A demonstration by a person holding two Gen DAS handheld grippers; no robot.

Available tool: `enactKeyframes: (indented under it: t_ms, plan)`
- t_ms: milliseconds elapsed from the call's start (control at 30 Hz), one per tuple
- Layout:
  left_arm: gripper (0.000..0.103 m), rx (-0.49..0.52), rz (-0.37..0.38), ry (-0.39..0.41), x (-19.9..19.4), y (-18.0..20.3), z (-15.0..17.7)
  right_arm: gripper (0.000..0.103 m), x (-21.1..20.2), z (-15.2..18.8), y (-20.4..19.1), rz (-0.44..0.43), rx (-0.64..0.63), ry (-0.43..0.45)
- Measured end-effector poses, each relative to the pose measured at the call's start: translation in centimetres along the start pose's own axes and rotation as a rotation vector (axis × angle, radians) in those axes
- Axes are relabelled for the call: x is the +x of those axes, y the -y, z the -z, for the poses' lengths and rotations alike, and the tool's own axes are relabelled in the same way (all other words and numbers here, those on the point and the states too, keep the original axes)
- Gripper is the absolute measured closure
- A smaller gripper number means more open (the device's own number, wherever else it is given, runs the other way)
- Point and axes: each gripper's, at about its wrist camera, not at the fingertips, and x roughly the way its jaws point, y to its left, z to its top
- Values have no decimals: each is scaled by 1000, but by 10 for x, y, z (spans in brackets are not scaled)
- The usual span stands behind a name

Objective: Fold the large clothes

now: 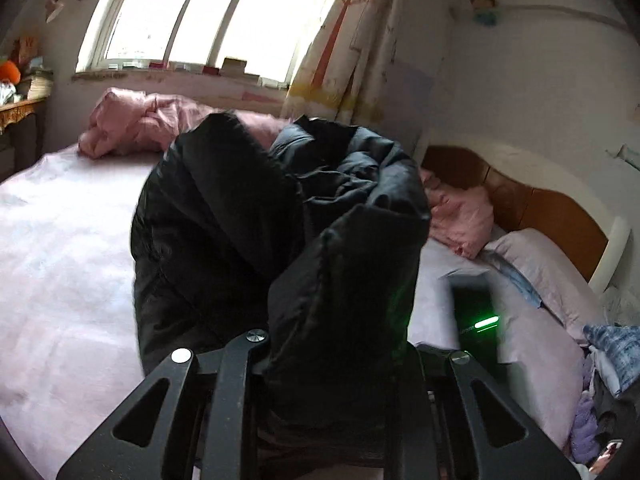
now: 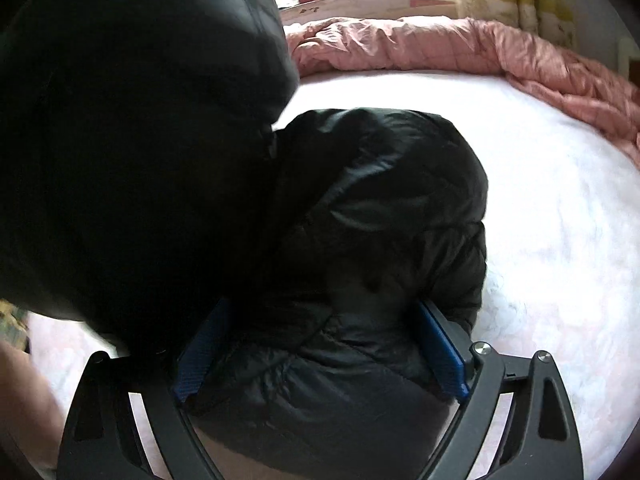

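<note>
Gripping one black puffer jacket [image 1: 280,216] from two sides, both grippers hold it bunched above the bed [image 1: 60,248]. The left gripper [image 1: 336,364] has its fingers closed on a thick fold that hides their tips. The right gripper [image 2: 320,344] clamps another fold between two blue pads [image 2: 442,354]. One pink quilt [image 2: 460,46] lies along the bed's far edge, and one pillow [image 1: 552,272] rests by the headboard [image 1: 560,216].
</note>
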Motion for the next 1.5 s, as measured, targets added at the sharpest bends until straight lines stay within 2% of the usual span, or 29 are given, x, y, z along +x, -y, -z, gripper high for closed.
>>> enactKeyframes:
  t_ms: [100, 167, 267, 367, 433, 500, 567, 600, 667, 800, 933, 1033, 1100, 1133, 1167, 1200, 1233, 1300, 1367, 1400, 1433, 1467, 1500]
  plan:
    - [85, -25, 5, -25, 12, -3, 8, 11, -25, 10, 23, 3, 28, 3]
    - [85, -2, 14, -28, 14, 2, 14, 11, -47, 19, 41, 55, 39, 26]
    - [84, 100, 2, -27, 19, 25, 26, 11, -80, 29, 67, 190, 87, 125]
    - [84, 191, -30, -30, 28, 40, 41, 11, -106, 30, 86, 250, 151, 245]
    - [84, 205, -27, -23, 32, 42, 50, 11, -119, 26, 91, 220, 188, 303]
    - [84, 201, 1, -22, 38, 37, 57, 12, -135, 22, 89, 116, 211, 368]
    - [84, 199, 17, -37, 41, 36, 57, 12, -142, 13, 81, 18, 212, 385]
    - [84, 198, 21, -37, 40, 36, 56, 13, -145, 8, 74, -32, 201, 379]
    - [83, 192, 27, -33, 40, 34, 58, 16, -149, 5, 56, -77, 177, 363]
    - [83, 176, 40, -30, 39, 31, 59, 31, -141, -16, 17, -154, 118, 327]
    - [82, 166, 48, -20, 39, 27, 59, 45, -117, -25, -17, -197, 103, 244]
    - [82, 157, 55, -16, 38, 25, 63, 45, -99, -28, -31, -209, 92, 181]
    - [82, 150, 62, -12, 37, 24, 64, 46, -83, -31, -41, -134, 63, 133]
    - [82, 146, 65, -11, 35, 24, 66, 53, -75, -33, -43, -92, 59, 114]
    - [81, 138, 69, -10, 34, 22, 66, 60, -69, -33, -43, -60, 63, 103]
    - [79, 129, 78, -9, 33, 21, 66, 77, -65, -32, -39, -42, 90, 113]
    - [78, 120, 89, -7, 31, 19, 66, 87, -65, -32, -32, -42, 110, 127]
    - [72, 105, 124, -4, 24, 16, 66, 94, -66, -30, -17, -29, 148, 162]
    - [68, 91, 163, -5, 12, 15, 65, 96, -66, -26, -6, 4, 155, 177]
    - [65, 65, 149, 1, 1, 15, 64, 96, -65, -25, -2, 4, 152, 180]
    - [60, 22, 146, 27, -13, 14, 64, 96, -66, -22, 2, 16, 146, 189]
    - [43, -12, 176, 82, -31, 15, 65, 96, -69, -20, 3, 44, 137, 202]
    - [35, -29, 194, 171, -53, 17, 64, 96, -71, -19, 6, 78, 131, 218]
